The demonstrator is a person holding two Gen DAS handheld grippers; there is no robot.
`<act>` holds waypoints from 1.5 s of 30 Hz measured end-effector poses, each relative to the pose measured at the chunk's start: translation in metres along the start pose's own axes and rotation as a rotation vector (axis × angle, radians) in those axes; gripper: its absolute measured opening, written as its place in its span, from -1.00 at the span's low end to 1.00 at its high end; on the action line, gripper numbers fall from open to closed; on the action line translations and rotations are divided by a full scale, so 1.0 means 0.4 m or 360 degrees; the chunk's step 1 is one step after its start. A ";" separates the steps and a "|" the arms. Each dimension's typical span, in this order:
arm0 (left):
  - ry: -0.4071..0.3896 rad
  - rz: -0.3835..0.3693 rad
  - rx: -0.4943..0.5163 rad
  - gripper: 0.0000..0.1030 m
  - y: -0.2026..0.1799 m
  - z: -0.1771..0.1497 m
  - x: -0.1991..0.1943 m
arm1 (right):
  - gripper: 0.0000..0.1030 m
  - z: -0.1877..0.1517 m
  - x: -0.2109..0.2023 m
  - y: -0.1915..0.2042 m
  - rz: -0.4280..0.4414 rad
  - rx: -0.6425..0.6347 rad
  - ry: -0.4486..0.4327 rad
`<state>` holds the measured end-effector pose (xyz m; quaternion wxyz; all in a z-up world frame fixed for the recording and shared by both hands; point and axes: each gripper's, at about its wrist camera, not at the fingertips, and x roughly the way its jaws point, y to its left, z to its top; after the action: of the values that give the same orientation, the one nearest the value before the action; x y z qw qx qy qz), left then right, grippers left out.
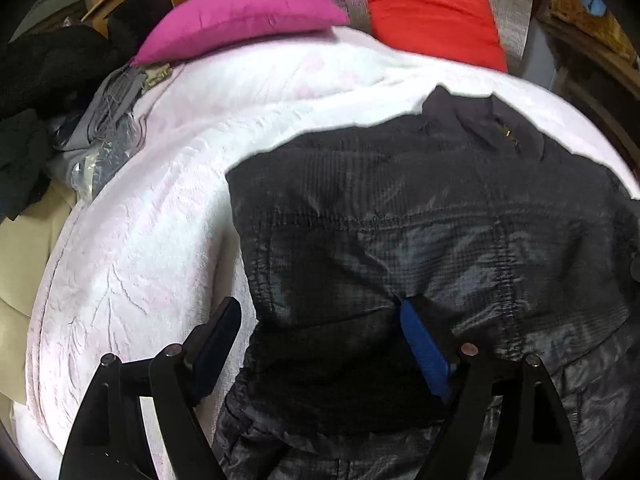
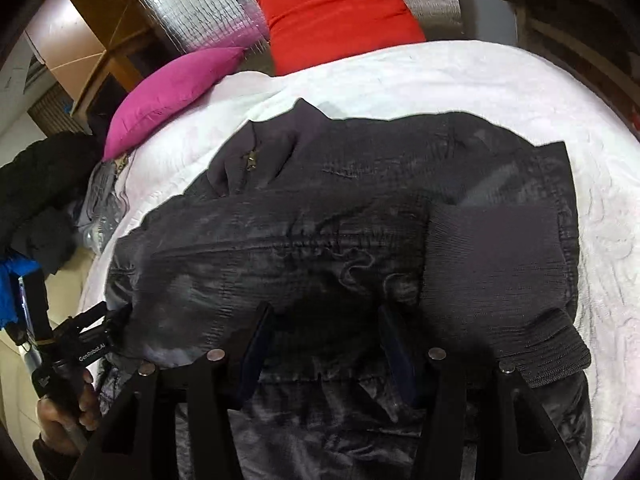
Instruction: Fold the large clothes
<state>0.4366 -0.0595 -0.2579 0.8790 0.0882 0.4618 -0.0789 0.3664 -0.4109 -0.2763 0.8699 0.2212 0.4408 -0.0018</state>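
A dark grey shiny jacket (image 1: 420, 216) lies spread on a white bedspread (image 1: 152, 216), collar toward the pillows. It also shows in the right wrist view (image 2: 320, 232), with a ribbed cuff (image 2: 492, 248) folded across its right side. My left gripper (image 1: 320, 344) is open, its jaws wide apart over the jacket's near left edge. My right gripper (image 2: 326, 344) is open over the jacket's lower middle, with fabric between the jaws but not pinched. The left gripper (image 2: 108, 320) also shows at the jacket's left edge in the right wrist view.
A magenta pillow (image 1: 240, 20) and a red pillow (image 1: 432, 12) lie at the head of the bed against a silver foil panel (image 2: 192, 12). A pile of dark clothes and plastic (image 1: 52, 112) sits off the bed's left side.
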 end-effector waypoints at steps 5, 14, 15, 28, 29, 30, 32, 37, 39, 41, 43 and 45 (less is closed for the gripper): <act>-0.0135 -0.0030 0.0034 0.60 -0.009 -0.014 -0.071 | 0.11 -0.015 -0.052 0.046 0.0109 -0.0106 -0.0064; 0.0023 0.0047 0.0201 0.61 -0.056 -0.071 -0.009 | 0.10 -0.051 0.038 0.089 0.0038 -0.0199 0.0158; 0.0020 0.0041 0.0191 0.61 -0.054 -0.069 -0.017 | 0.10 -0.045 0.027 0.092 0.0048 -0.0192 0.0146; 0.0098 0.0044 0.0037 0.61 0.019 -0.059 0.005 | 0.15 0.006 -0.013 -0.057 -0.0022 0.0114 0.0005; 0.0110 0.0047 0.0043 0.61 0.015 -0.060 0.015 | 0.18 0.005 -0.007 -0.057 -0.0022 0.0113 0.0009; 0.0102 0.0065 0.0058 0.61 0.009 -0.060 0.017 | 0.21 0.009 -0.008 -0.055 -0.0018 0.0100 0.0007; 0.0073 0.0082 0.0077 0.60 -0.001 -0.058 0.002 | 0.26 0.012 -0.024 -0.052 0.0010 0.0106 0.0004; -0.0032 -0.0035 0.0004 0.60 -0.002 -0.057 -0.060 | 0.26 0.005 -0.086 -0.044 0.0067 0.0094 -0.0111; -0.0055 -0.0020 0.0035 0.60 -0.008 -0.060 -0.066 | 0.26 0.000 -0.096 -0.043 0.0037 0.0073 -0.0130; -0.0006 0.0006 0.0072 0.60 -0.021 -0.068 -0.044 | 0.26 -0.006 -0.082 -0.053 -0.0005 0.0080 -0.0083; 0.0084 0.0021 0.0125 0.61 -0.043 -0.084 -0.011 | 0.26 -0.014 -0.042 -0.074 -0.0047 0.0101 0.0024; 0.0100 0.0026 0.0132 0.61 -0.051 -0.093 0.008 | 0.26 -0.014 -0.037 -0.076 -0.0035 0.0090 0.0019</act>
<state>0.4042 -0.0712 -0.2829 0.8604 0.1307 0.4847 -0.0879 0.3473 -0.4391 -0.2796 0.8606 0.2409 0.4482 -0.0226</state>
